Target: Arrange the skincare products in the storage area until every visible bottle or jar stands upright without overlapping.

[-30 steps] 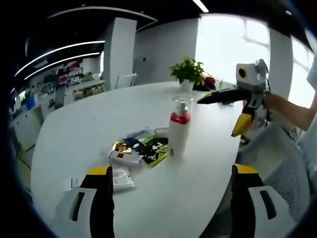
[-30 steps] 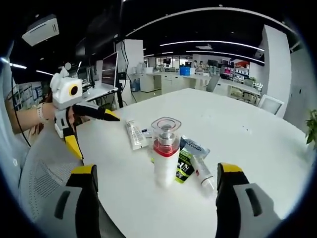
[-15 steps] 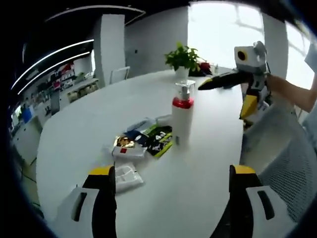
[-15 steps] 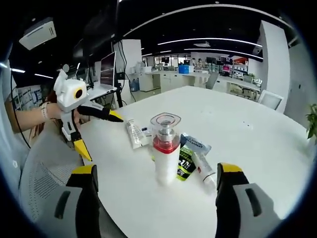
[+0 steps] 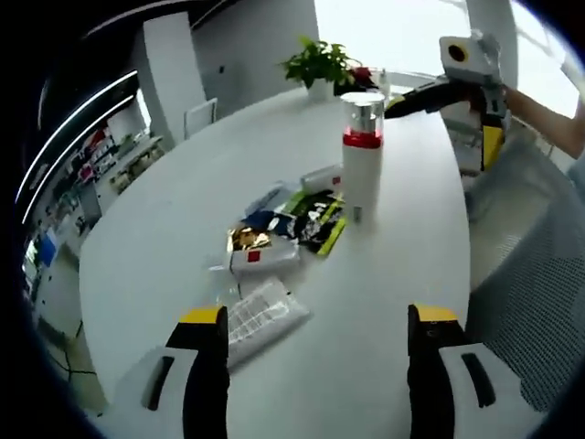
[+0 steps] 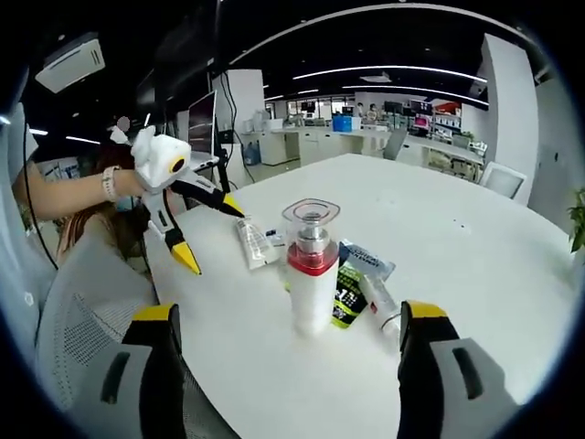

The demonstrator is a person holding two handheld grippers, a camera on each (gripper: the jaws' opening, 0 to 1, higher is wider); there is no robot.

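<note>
pump bottle (image 6: 312, 274) upright | sachet (image 6: 345, 294) print unreadable

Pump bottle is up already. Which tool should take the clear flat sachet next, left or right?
Left, probably. The clear sachet lies just ahead of the open left tool, beside its left jaw. The right tool faces the upright pump bottle, which stands between it and the pile.
</note>
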